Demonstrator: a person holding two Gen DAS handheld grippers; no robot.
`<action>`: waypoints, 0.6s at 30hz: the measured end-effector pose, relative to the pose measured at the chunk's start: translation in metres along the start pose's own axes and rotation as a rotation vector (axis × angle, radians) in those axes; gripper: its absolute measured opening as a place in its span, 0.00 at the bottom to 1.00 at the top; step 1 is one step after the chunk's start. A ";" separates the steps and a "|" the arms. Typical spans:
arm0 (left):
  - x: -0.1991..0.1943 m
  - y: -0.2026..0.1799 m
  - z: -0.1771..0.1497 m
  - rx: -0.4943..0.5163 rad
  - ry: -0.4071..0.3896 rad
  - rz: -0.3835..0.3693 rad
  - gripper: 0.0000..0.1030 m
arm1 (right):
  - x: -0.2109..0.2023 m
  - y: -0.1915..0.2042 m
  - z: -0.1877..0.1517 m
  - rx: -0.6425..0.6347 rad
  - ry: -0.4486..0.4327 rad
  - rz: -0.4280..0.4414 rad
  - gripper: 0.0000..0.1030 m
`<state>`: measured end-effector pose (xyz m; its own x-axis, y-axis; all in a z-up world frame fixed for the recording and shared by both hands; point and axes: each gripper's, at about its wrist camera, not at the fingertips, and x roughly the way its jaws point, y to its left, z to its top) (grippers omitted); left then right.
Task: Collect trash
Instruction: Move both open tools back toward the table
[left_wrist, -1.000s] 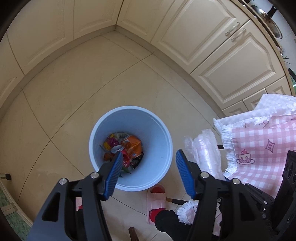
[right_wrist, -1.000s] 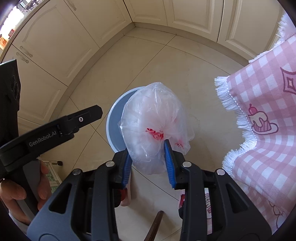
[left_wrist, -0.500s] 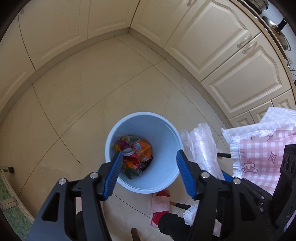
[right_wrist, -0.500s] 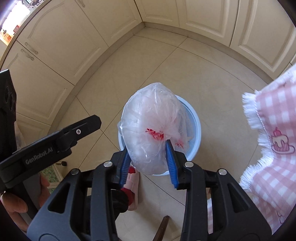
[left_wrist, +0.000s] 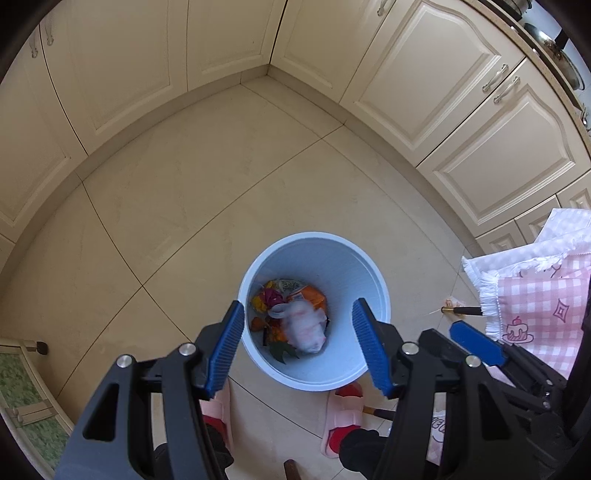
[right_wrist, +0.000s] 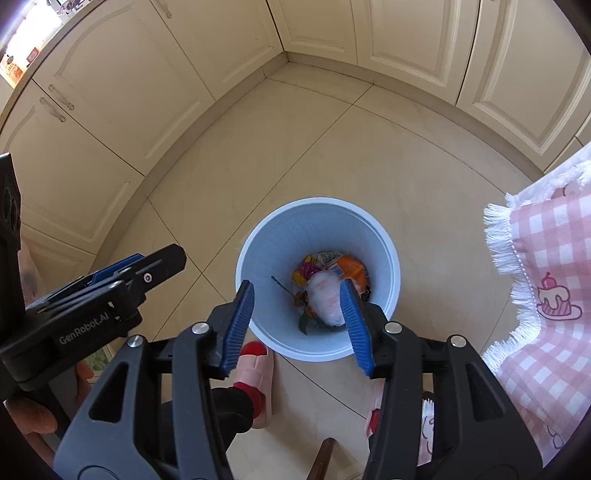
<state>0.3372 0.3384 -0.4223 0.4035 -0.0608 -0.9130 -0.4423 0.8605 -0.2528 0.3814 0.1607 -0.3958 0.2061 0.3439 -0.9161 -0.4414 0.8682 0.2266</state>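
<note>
A light blue trash bin (left_wrist: 365, 266) (right_wrist: 273, 236) stands on the tiled floor below both grippers. Inside it lies a crumpled clear plastic bag (left_wrist: 304, 326) (right_wrist: 325, 299) on top of orange and colourful wrappers (left_wrist: 308, 295) (right_wrist: 349, 267). My right gripper (right_wrist: 297, 325) hangs above the bin's near rim; its jaws are opening and nothing is between them. My left gripper (left_wrist: 297, 349) is open and empty over the same rim. In the right wrist view the left gripper (right_wrist: 122, 273) shows at the left, held by a hand.
Cream cabinets (left_wrist: 436, 74) line the far walls and meet in a corner. A pink checked tablecloth with white fringe (left_wrist: 535, 306) (right_wrist: 546, 280) hangs at the right. Feet in pink slippers (left_wrist: 341, 421) (right_wrist: 255, 365) stand just before the bin. A dark stick (left_wrist: 461, 311) lies by the cloth.
The right gripper has let go of the plastic bag, which has dropped into the bin. Both grippers have shifted so that the bin sits more centrally below them.
</note>
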 end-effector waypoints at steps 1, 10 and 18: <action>0.000 -0.001 0.000 -0.002 -0.001 0.001 0.58 | -0.001 -0.001 0.001 0.001 -0.002 -0.004 0.47; -0.045 -0.016 -0.011 0.017 -0.093 -0.029 0.58 | -0.071 0.001 -0.005 -0.044 -0.116 -0.068 0.47; -0.153 -0.083 -0.031 0.129 -0.255 -0.163 0.58 | -0.208 -0.007 -0.024 -0.069 -0.366 -0.161 0.50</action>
<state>0.2871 0.2602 -0.2711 0.6552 -0.0889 -0.7502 -0.2568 0.9077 -0.3318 0.3213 0.0746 -0.2150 0.5691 0.3210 -0.7570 -0.4332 0.8996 0.0559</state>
